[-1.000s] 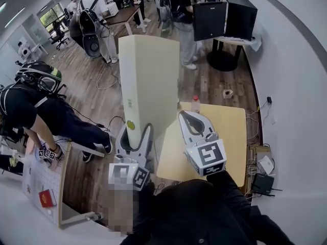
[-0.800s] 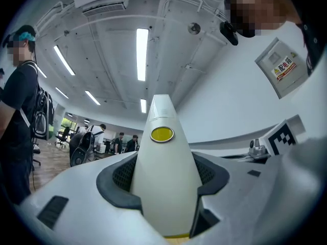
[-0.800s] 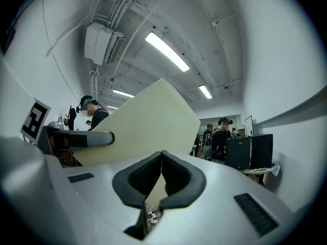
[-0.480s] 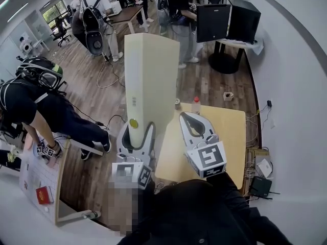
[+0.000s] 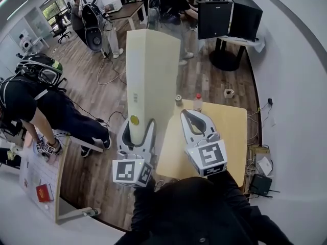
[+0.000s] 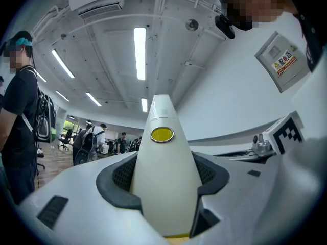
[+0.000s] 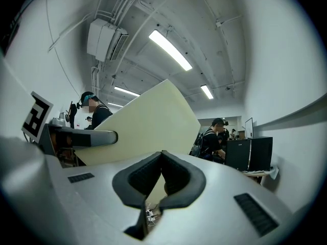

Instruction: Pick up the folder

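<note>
Jaws of the left gripper point(image 5: 138, 129) are clamped on the narrow spine of a tall cream-coloured lever-arch folder point(image 5: 153, 75). In the left gripper view the left gripper point(image 6: 163, 175) is seen with both dark pads pressed against the sides of the spine. A round yellow disc point(image 6: 162, 134) is set in the spine just beyond the pads.

The folder is held upright and clear of any surface, its lower end in the grip and its upper end towards the room. In the head view it is placed just beside the left edge of a light wooden table point(image 5: 232, 137).

The right gripper point(image 5: 188, 114) is held above that table, to the right of the folder and apart from it. Its jaws are brought together at the tips, and nothing is held between them. In the right gripper view the broad cover of the folder point(image 7: 148, 119) is seen beyond the closed right gripper point(image 7: 162, 154).

A small bottle with a red cap point(image 5: 197, 102) and a small can point(image 5: 178, 99) are stood at the far edge of the table.
</note>
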